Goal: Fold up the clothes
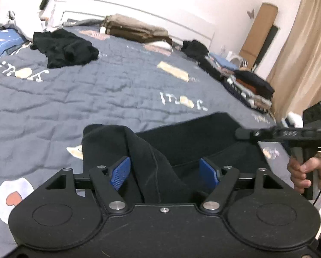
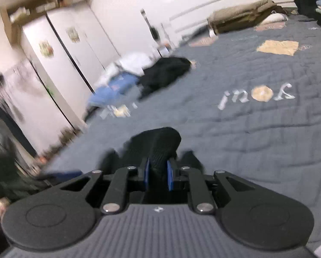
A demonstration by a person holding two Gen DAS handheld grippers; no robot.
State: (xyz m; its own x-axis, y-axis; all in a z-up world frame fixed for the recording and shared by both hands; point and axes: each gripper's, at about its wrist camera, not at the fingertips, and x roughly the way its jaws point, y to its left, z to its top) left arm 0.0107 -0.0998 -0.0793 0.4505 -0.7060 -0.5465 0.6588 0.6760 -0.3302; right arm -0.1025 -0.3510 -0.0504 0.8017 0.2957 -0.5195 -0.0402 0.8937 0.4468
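Note:
A black garment (image 1: 192, 137) lies at the near edge of the grey quilted bed cover (image 1: 96, 99). One raised fold of it runs up between the blue pads of my left gripper (image 1: 165, 173), whose jaws stand wide and open, with a gap on the right side. My right gripper (image 2: 158, 175) is shut on another bunched part of the same black garment (image 2: 160, 144), the cloth pinched between its blue pads. In the left wrist view the right gripper (image 1: 238, 132) reaches in from the right over the garment's edge, held by a hand (image 1: 300, 172).
A crumpled black garment (image 1: 63, 49) lies far left on the bed. A row of folded clothes (image 1: 246, 86) lines the right edge. A brown folded blanket (image 1: 134, 29) sits at the headboard. White wardrobes (image 2: 59, 64) stand beyond the bed's left side.

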